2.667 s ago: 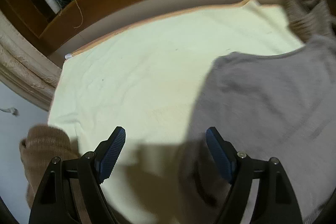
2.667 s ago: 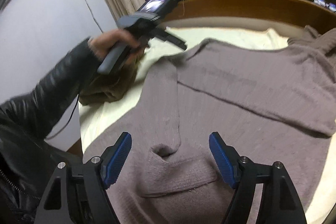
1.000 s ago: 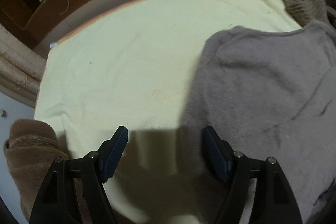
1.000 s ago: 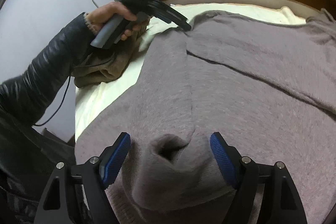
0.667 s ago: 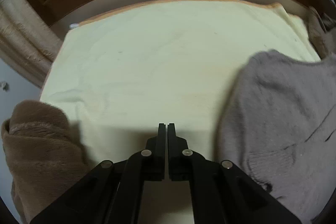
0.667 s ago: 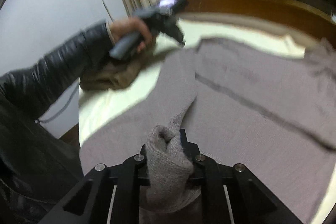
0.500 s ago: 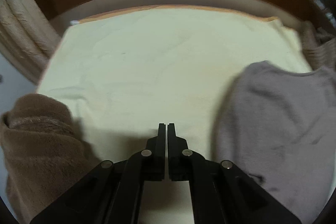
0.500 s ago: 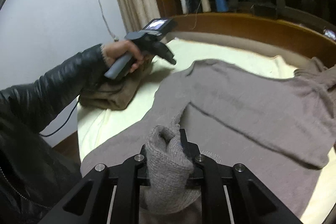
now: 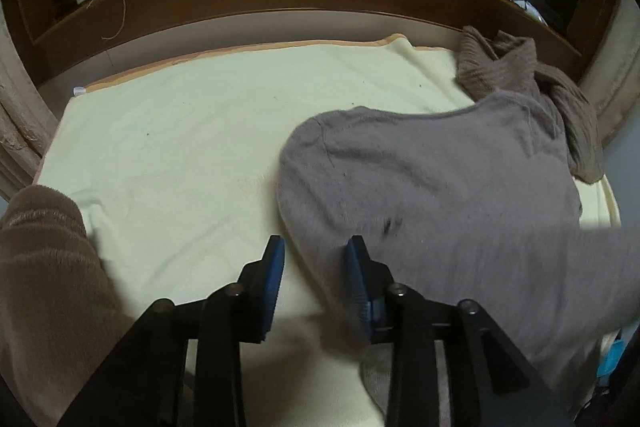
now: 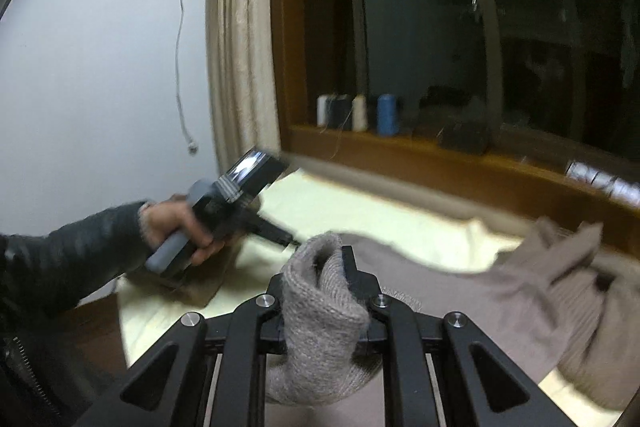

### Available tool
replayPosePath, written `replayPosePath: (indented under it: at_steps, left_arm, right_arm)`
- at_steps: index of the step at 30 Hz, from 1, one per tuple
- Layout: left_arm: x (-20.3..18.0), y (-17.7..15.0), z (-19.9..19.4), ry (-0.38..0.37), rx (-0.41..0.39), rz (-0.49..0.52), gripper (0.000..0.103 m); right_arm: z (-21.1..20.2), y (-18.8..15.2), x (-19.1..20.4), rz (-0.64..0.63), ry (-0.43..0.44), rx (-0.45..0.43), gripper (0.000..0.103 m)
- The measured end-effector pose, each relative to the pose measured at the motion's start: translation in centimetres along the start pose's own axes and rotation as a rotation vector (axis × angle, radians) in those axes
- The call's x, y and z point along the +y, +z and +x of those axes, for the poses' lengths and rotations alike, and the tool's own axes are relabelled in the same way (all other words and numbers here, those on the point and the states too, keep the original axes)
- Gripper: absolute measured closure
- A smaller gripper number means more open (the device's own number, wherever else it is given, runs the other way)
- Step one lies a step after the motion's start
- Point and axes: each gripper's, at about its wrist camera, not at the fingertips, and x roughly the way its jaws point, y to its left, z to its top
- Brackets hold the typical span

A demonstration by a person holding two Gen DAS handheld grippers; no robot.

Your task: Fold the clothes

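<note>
Right wrist view: the right claw (image 10: 320,291) is clamped on the grey sweater's cuff (image 10: 320,311), lifted; the sweater (image 9: 440,187) spreads ahead on the cream blanket (image 9: 180,139). The left claw (image 9: 316,267) is opening, straddling the sweater's left edge, pads not pressing. A brown garment (image 9: 44,267) lies left.

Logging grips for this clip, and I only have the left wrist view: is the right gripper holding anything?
Observer: Yes, the right gripper is shut on a bunched fold of the grey sweater.
Operator: Here the left gripper has its jaws opening over the sweater's edge, pinching nothing. Who carries it?
Observer: A hand in a black sleeve grips its handle, above a brown garment.
</note>
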Motion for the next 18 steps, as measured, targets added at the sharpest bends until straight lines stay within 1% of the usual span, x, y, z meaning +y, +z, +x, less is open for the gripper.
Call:
replayPosePath:
  at_steps: [2, 4, 7, 8, 9, 10, 11, 12, 13, 15, 18]
  left_arm:
    - [0.5, 0.0, 0.5, 0.032, -0.003, 0.001, 0.058]
    - [1.4, 0.2, 1.8, 0.070, 0.010, -0.012, 0.055]
    - [2.1, 0.3, 4.3, 0.136, 0.062, -0.031, 0.054]
    - [2.2, 0.3, 5.0, 0.159, 0.082, -0.036, 0.053]
    - [2.3, 0.3, 5.7, 0.178, 0.100, -0.036, 0.053]
    - [2.4, 0.2, 6.2, 0.190, 0.111, -0.033, 0.053]
    - [2.3, 0.2, 6.3, 0.204, 0.111, -0.026, 0.050]
    - [2.2, 0.2, 6.3, 0.218, 0.106, -0.018, 0.046]
    - [2.1, 0.2, 6.3, 0.233, 0.101, -0.009, 0.045]
    - [1.8, 0.3, 6.4, 0.261, 0.100, 0.015, 0.043]
    - [1.7, 0.6, 6.5, 0.279, 0.102, 0.013, 0.041]
  right_arm:
    - [0.5, 0.8, -0.3, -0.034, -0.051, -0.010, 0.087]
    - [1.4, 1.0, -0.8, -0.088, -0.139, -0.007, 0.087]
    - [3.0, 0.4, -2.7, -0.085, -0.215, 0.031, 0.086]
    - [3.9, 0.0, -3.8, -0.077, -0.236, 0.071, 0.085]
    - [5.1, -0.8, -5.2, -0.062, -0.252, 0.130, 0.079]
    - [6.0, -1.5, -6.5, -0.038, -0.278, 0.176, 0.065]
    - [6.6, -2.4, -8.0, -0.004, -0.309, 0.208, 0.050]
    - [6.6, -3.3, -9.5, 0.044, -0.331, 0.217, 0.024]
    - [6.7, -4.1, -10.9, 0.092, -0.353, 0.225, 0.021]
    - [5.5, -5.2, -14.1, 0.215, -0.372, 0.210, 0.021]
    - [4.1, -6.2, -16.4, 0.314, -0.364, 0.201, 0.021]
